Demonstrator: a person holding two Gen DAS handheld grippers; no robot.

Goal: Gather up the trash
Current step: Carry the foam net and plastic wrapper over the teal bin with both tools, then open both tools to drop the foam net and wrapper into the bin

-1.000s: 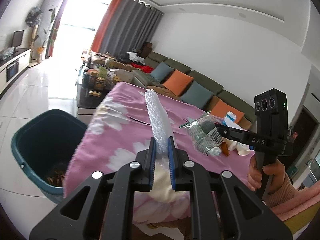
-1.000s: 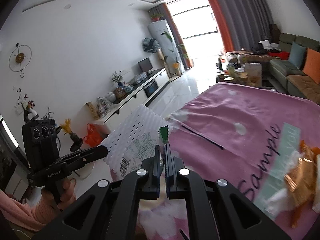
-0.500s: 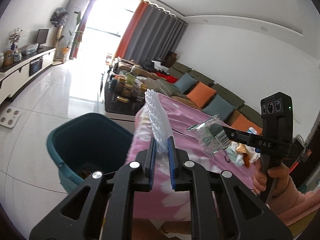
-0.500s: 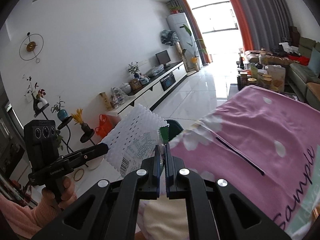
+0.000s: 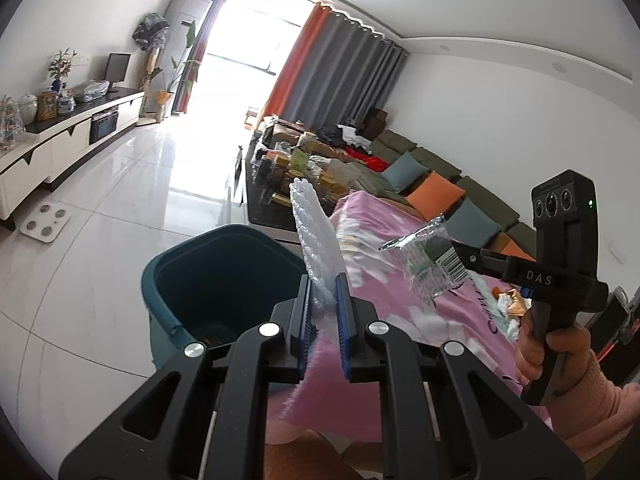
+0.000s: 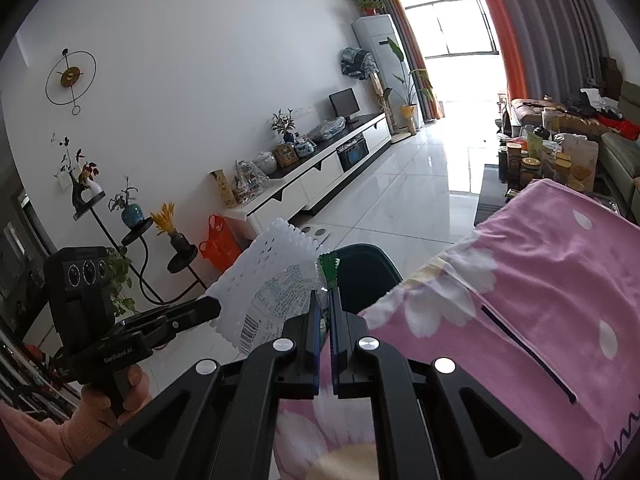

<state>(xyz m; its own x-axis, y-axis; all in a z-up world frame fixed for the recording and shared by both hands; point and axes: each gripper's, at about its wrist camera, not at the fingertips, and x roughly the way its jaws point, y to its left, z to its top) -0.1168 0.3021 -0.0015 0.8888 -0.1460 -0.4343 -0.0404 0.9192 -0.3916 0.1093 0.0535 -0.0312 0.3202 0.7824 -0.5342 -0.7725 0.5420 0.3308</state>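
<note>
L jaws: left gripper (image 5: 323,300) clamped on white foam sheet (image 5: 316,240); sheet stands up out of the pads, edge-on in L view, broad face w/ printed label in R view.
R jaws: right gripper (image 6: 325,308) pressed together on clear plastic wrapper (image 5: 428,264); only its green serrated tip pokes above the pads in R view, rest hangs off to the side in L view.
Bin: teal trash bin (image 5: 208,280) on floor just beside the pink-clothed table (image 5: 392,292); open mouth below and ahead of both grippers, some scraps already at the bottom.
Done so far: 2 pcs picked up and in the air, near the bin.
Left: neither pc dropped yet; both look short of being squarely over the mouth, so prob. carry on a bit, then release.
More trash: wrappers, gold foil (image 5: 510,304) on table near the hand (image 5: 548,348) holding R gripper; more trips likely.
</note>
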